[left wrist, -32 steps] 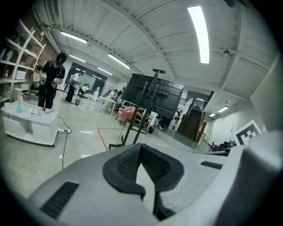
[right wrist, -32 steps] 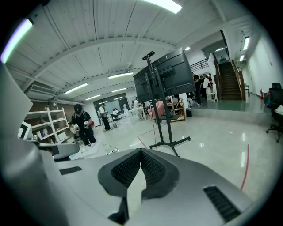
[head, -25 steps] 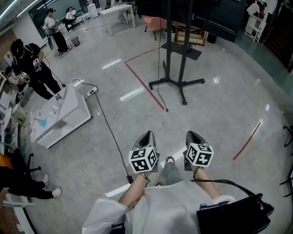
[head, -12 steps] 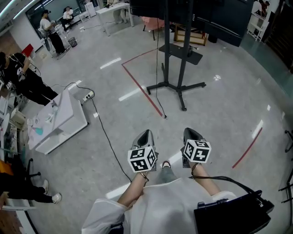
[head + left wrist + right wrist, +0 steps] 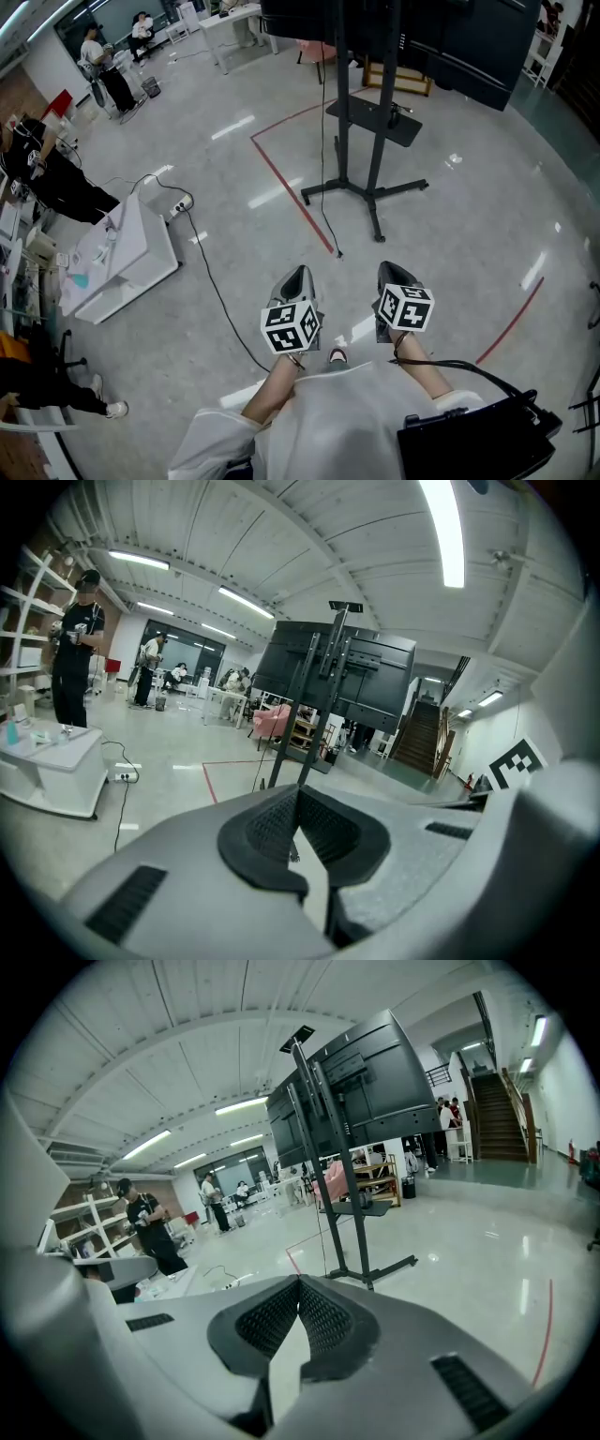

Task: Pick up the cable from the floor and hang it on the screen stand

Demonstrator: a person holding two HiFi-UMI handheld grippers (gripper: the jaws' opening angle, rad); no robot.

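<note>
The screen stand [image 5: 345,122] rises ahead of me on a black legged base, with a dark screen at its top. It also shows in the left gripper view [image 5: 314,696] and the right gripper view [image 5: 328,1176]. A thin black cable [image 5: 324,169] hangs beside its pole, and its end lies on the floor near a red line. A second black cable [image 5: 217,291] runs over the floor from a power strip [image 5: 181,202] toward my feet. My left gripper [image 5: 298,273] and right gripper [image 5: 390,268] are held side by side in front of me, both shut and empty.
A low white table [image 5: 122,248] stands at the left, with people [image 5: 47,178] beyond it. Red tape lines [image 5: 291,197] cross the grey floor. A black bag [image 5: 478,441] hangs at my right side. More tables and people are at the far back.
The stand and the hanging cable have come closer in the head view. The white table and the person in black have slid leftward. Both grippers keep their place in view, still shut.
</note>
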